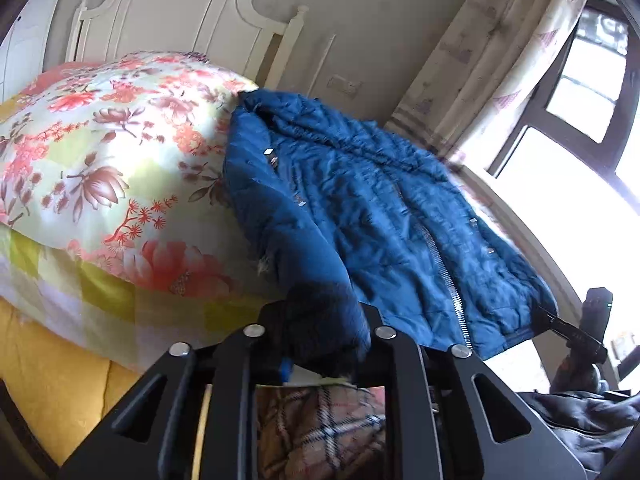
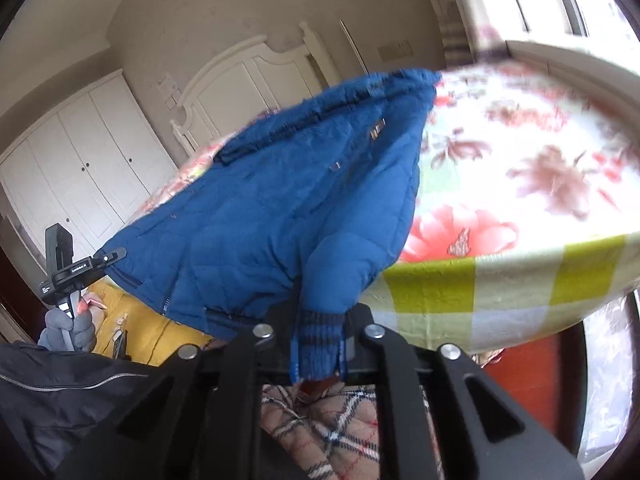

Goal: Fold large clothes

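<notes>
A large blue quilted jacket (image 1: 360, 200) with a metal zipper lies spread over the bed, its collar toward the headboard. My left gripper (image 1: 324, 340) is shut on a dark ribbed sleeve cuff (image 1: 332, 320) at the near edge. My right gripper (image 2: 320, 344) is shut on the other ribbed sleeve cuff (image 2: 318, 346) of the jacket (image 2: 260, 220). The right gripper also shows in the left wrist view (image 1: 540, 314), at the jacket's hem corner. The left gripper shows in the right wrist view (image 2: 114, 256), at the opposite hem corner.
A floral quilt (image 1: 100, 152) is piled on the bed beside the jacket, over a green checked sheet (image 2: 500, 288). A white headboard (image 1: 180, 12), a wardrobe (image 2: 80, 160), curtains (image 1: 500, 60) and a window (image 1: 580, 100) surround the bed. A plaid garment (image 2: 340, 432) lies below the grippers.
</notes>
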